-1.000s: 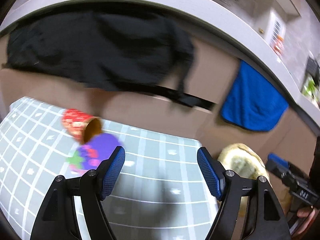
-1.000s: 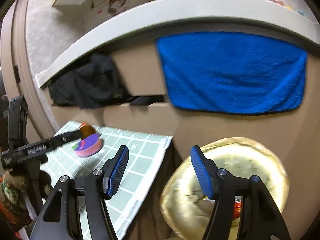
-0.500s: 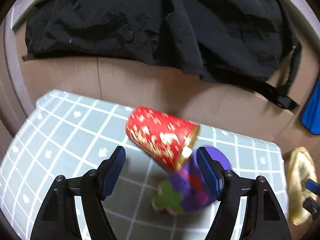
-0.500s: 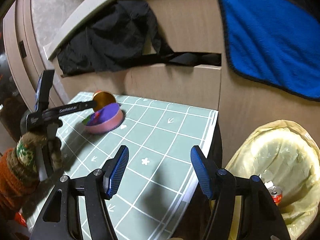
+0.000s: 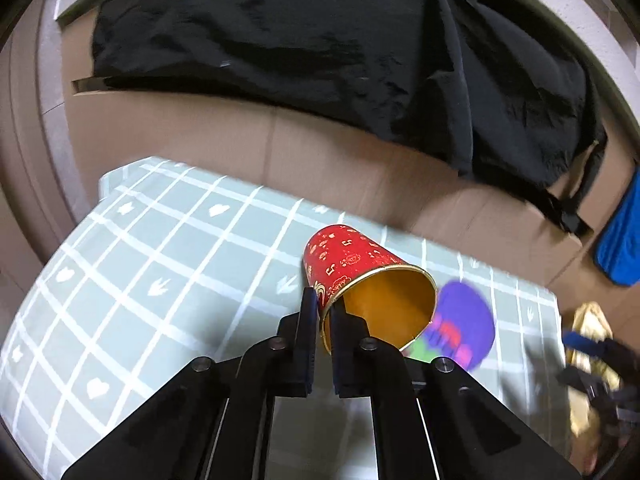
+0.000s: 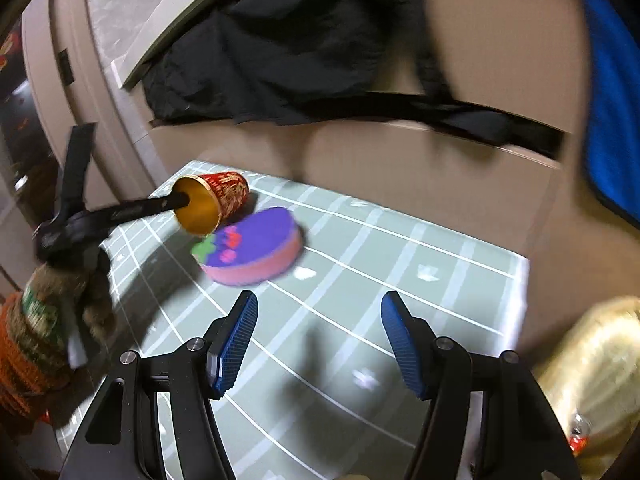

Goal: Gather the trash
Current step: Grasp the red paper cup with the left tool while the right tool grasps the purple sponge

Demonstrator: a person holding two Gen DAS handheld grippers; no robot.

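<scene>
A red paper cup (image 5: 352, 264) with gold print and a gold inside lies on its side on the green checked tablecloth (image 5: 160, 260). My left gripper (image 5: 324, 312) is shut on the cup's rim, one finger inside and one outside. The right wrist view shows the same grip on the cup (image 6: 224, 196). Beside the cup sits a round pink container (image 6: 256, 248) with a purple lid (image 5: 464, 320). My right gripper (image 6: 318, 320) hangs open over the cloth, a little short of that container, with nothing between its fingers.
A yellow trash bag (image 6: 592, 360) stands past the table's right edge with a can (image 6: 578, 436) in it. Cardboard (image 5: 200, 128) walls the back, draped with a black jacket (image 5: 320, 40) and a blue towel (image 6: 612, 100). A knitted sleeve (image 6: 32, 340) holds the left gripper.
My left gripper came down to the red cup and shut on its rim. My right gripper swung left from over the trash bag to over the table, still open.
</scene>
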